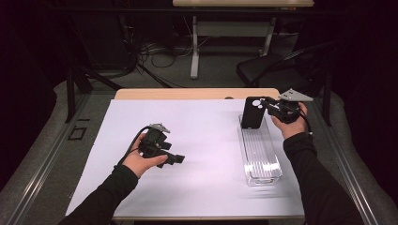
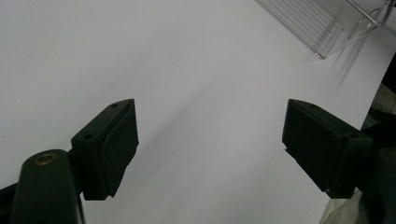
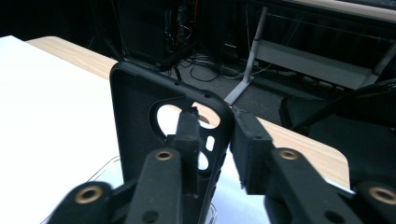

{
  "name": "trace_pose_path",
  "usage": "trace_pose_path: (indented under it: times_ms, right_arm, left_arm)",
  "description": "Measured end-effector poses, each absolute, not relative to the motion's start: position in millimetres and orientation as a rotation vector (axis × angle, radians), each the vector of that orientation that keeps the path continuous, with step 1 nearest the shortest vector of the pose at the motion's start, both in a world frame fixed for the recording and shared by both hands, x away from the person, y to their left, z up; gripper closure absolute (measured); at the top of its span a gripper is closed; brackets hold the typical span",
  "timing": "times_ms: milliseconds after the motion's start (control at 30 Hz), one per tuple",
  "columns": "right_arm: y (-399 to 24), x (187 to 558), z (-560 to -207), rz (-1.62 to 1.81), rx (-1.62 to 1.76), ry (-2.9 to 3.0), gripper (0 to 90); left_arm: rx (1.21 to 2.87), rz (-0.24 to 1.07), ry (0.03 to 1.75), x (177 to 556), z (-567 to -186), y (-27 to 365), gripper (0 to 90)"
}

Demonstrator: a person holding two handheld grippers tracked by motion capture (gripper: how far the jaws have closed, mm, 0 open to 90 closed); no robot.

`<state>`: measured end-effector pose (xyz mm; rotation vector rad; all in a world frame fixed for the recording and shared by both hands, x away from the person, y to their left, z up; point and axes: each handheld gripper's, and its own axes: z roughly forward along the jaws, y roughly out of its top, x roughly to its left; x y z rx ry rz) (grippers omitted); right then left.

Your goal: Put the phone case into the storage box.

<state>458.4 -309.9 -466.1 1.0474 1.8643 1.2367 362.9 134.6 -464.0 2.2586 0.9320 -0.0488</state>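
Note:
A black phone case [image 1: 252, 115] stands upright at the far end of a clear plastic tray [image 1: 263, 161] on the right side of the table. In the right gripper view the case [image 3: 135, 116] shows its inside and camera cut-out. My right gripper [image 1: 268, 107] straddles the case's right side wall: one jaw is inside the case, the other outside, and a small gap shows beside the inner jaw. The gripper [image 3: 215, 119] is open around that edge. My left gripper [image 1: 176, 159] hovers low over the white table cover at the left. It [image 2: 210, 128] stands open with nothing between its jaws.
The white cover [image 1: 197, 140] spreads over most of the table, with a wooden strip [image 1: 187, 93] along the far edge. A corner of the clear tray [image 2: 322, 28] reaches into the left gripper view. Beyond the table are a black chair [image 1: 263, 70] and a desk leg [image 1: 195, 47].

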Motion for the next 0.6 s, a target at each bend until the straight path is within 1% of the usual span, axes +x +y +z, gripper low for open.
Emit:
trace_pose_path:
  times_ms: [167,300,433,600]
  right_arm:
    - [-307.8,454.8,-464.2,1.241,1.075,1.876,57.6]
    - [-306.1,450.2,-461.4,1.229,1.07,1.892,51.2]
    - [-304.2,444.9,-457.6,1.201,1.058,1.893,48.5]
    - [-302.3,438.7,-453.4,1.185,1.06,1.908,48.8]
  left_arm:
    - [2.257,-0.049,0.93,363.2,-464.2,134.8,18.7]
    - [2.256,-0.052,0.928,363.1,-464.7,132.8,18.7]
    - [2.253,-0.057,0.929,363.1,-464.3,129.5,18.8]
    - [2.259,-0.052,0.92,364.4,-464.9,127.2,18.8]
